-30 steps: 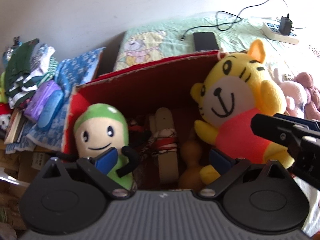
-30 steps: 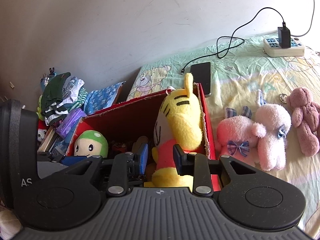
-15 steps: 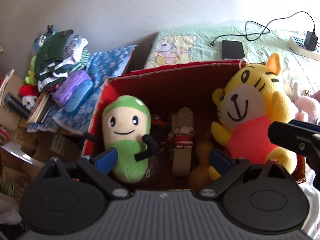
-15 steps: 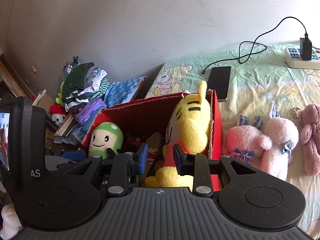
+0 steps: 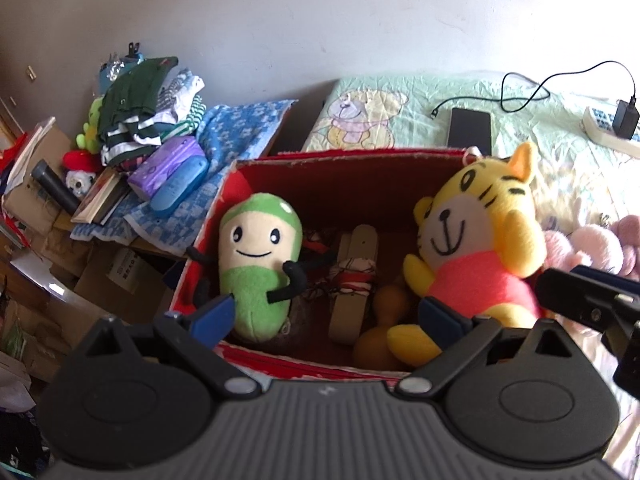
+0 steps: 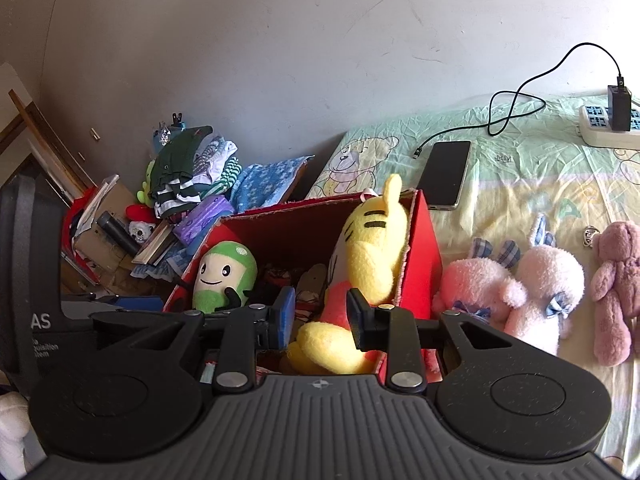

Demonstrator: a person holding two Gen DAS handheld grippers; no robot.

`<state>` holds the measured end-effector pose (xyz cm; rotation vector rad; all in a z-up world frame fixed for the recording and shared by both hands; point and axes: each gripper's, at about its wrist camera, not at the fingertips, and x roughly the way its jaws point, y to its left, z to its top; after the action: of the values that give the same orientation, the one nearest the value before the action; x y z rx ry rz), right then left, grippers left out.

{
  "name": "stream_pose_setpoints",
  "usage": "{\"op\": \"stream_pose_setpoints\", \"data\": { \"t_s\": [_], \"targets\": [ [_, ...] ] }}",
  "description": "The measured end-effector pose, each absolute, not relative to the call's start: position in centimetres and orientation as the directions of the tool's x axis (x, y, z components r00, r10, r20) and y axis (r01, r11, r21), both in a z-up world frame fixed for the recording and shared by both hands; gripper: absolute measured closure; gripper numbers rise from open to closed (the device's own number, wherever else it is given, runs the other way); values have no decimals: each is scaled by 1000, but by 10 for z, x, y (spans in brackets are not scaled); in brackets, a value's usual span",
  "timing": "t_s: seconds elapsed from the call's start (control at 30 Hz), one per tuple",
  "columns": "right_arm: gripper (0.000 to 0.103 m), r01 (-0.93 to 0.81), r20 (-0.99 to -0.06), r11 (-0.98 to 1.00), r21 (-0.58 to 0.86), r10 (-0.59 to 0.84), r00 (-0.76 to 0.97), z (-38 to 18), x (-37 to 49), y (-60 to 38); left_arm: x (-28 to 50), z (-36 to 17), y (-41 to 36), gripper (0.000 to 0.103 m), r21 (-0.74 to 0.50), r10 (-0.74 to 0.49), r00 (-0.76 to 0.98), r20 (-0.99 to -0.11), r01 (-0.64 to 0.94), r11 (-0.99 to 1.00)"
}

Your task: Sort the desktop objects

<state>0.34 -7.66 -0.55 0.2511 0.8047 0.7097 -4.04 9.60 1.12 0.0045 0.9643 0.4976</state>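
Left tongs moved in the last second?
Yes. The left tongs backed away from the red box: its near edge and the green plush show fuller, and the phone looks smaller.

I see a black phone (image 6: pixel 444 174) flat on the bed sheet (image 6: pixel 520 184), with a black cable (image 6: pixel 516 108) running to a charger (image 6: pixel 618 108) plugged into a white power strip (image 6: pixel 600 128). Off the bed's left end: folded clothes (image 5: pixel 140 108), a blue patterned towel (image 5: pixel 240 132), a purple pack (image 5: pixel 168 162), books (image 5: pixel 102 202) and cardboard boxes (image 5: pixel 120 276).
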Motion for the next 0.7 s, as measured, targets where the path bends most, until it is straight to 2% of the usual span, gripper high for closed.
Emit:
{"op": "stream_pose_setpoints", "data": {
  "t_s": [0.43, 0.7],
  "targets": [
    [72, -428, -585, 778, 460, 628, 513, -16, 7, -141, -37, 28, 26, 4, 170, 335, 542, -771, -333, 928],
    [72, -355, -598, 809, 468, 586, 547, -28, 10, -196, -25, 24, -27, 4, 190, 307, 572, -761, -256, 948]
  ]
}}
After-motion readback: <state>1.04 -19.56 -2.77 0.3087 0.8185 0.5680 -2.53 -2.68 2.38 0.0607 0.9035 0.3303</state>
